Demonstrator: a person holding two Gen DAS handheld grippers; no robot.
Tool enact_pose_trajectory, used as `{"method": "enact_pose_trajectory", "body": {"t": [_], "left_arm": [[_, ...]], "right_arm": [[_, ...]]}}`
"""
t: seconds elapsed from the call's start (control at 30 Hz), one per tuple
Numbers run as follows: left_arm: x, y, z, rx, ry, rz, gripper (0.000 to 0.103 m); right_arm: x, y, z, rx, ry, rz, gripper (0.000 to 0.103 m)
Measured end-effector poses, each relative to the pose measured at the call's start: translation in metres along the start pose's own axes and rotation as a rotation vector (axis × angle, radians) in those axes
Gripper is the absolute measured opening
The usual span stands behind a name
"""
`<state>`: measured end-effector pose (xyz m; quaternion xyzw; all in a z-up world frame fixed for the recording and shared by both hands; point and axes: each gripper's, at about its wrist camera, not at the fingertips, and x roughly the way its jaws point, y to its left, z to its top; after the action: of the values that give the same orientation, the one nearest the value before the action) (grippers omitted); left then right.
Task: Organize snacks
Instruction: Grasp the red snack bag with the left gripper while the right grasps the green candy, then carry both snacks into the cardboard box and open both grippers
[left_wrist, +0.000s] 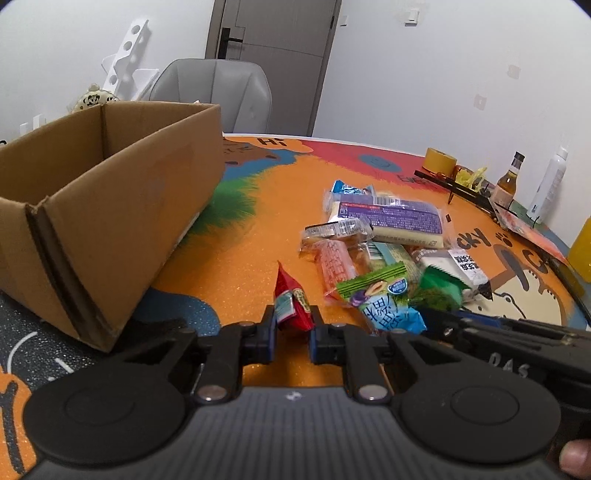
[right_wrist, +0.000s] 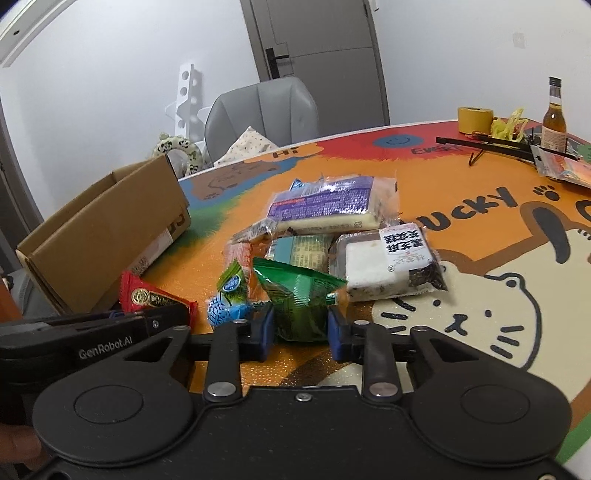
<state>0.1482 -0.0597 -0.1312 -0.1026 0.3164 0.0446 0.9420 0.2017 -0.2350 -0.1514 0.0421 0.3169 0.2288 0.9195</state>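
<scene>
A pile of wrapped snacks lies on the colourful table mat (left_wrist: 236, 258). My left gripper (left_wrist: 293, 317) is shut on a small red snack packet (left_wrist: 290, 301) at the pile's near left edge. The same red snack packet (right_wrist: 155, 299) shows in the right wrist view under the left gripper's arm. My right gripper (right_wrist: 301, 321) is shut on a green snack packet (right_wrist: 299, 295) at the pile's front; this green snack packet (left_wrist: 439, 291) also shows in the left wrist view. An open cardboard box (left_wrist: 92, 206) stands to the left, and this cardboard box (right_wrist: 107, 236) looks empty.
Left in the pile: a purple-labelled cake (right_wrist: 325, 205), a white cake with a black label (right_wrist: 388, 264), a blue-green candy (left_wrist: 391, 306) and an orange-wrapped snack (left_wrist: 334, 262). Far right stand a yellow tape roll (right_wrist: 474, 119) and a brown bottle (right_wrist: 554, 114). A grey chair (left_wrist: 218, 92) stands behind the table.
</scene>
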Motion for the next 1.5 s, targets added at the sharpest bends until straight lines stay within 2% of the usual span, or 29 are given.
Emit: {"method": "enact_pose_trajectory", "body": {"t": [0.47,0.7,0.87,1.5], "left_arm": [[-0.027,0.005,0.005,-0.01,-0.046,-0.045,0.015],[-0.05,0.014,0.021,-0.011,-0.11,-0.053,0.015],[-0.065,0.023,0.035,-0.006,-0.158,-0.046,0.015],[-0.089,0.076,0.072,-0.053,-0.245,0.011,0.015]], "right_arm": [[-0.027,0.003,0.004,0.038,-0.051,0.018,0.026],[-0.028,0.021,0.016,0.018,-0.072,0.048,0.026],[-0.028,0.037,0.028,-0.004,-0.093,0.078,0.026],[-0.021,0.1,0.07,-0.089,-0.158,0.219,0.026]]}}
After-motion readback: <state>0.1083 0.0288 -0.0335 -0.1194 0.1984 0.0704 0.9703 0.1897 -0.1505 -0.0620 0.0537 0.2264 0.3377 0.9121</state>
